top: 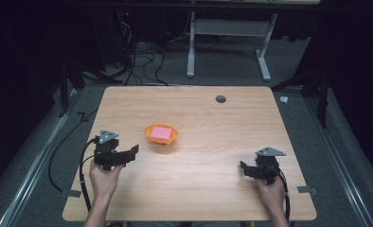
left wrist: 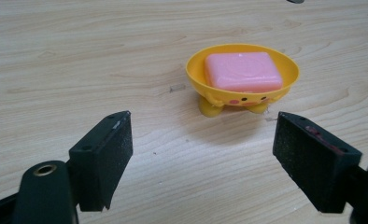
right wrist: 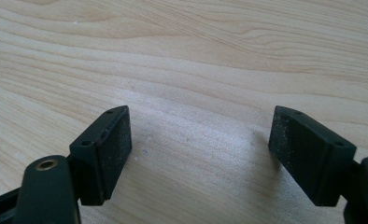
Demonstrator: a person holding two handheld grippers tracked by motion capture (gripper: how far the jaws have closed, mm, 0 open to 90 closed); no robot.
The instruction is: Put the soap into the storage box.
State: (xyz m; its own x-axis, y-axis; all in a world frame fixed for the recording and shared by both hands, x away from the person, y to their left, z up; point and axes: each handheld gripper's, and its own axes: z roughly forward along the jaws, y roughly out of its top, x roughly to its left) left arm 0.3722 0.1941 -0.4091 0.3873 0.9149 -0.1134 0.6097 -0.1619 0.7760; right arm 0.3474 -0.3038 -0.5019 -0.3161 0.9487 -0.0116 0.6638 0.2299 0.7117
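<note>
Here, the soap [left wrist: 243,71] lay flat in the dish [left wrist: 194,70], a pink bar filling most of the yellow bowl, not touched by anything. The dish stood upright on its stubby feet on the table [top: 213,142], left of centre in the high view.

Seen from the left gripper view, the bar's long axis ran across the frame, roughly in line with the gap between the two jaws. Dish and bar sat ahead of the left gripper [left wrist: 201,154] and a little toward its right jaw, near but apart from both pads.

Left gripper: jaws spread, nothing between them but bare wood. In the high view it pointed toward the dish from the lower left, with the dish just beyond its tips.

Right gripper [top: 243,168]: well apart from the dish, out near the table's right edge. Jaws likewise spread over bare wood in its own view [right wrist: 198,149], holding nothing.

Judgement: the left hand was plainly the nearer. A reach for the soap would go forward and slightly rightward, jaws meeting the bar's short ends unless the wrist turned.
</note>
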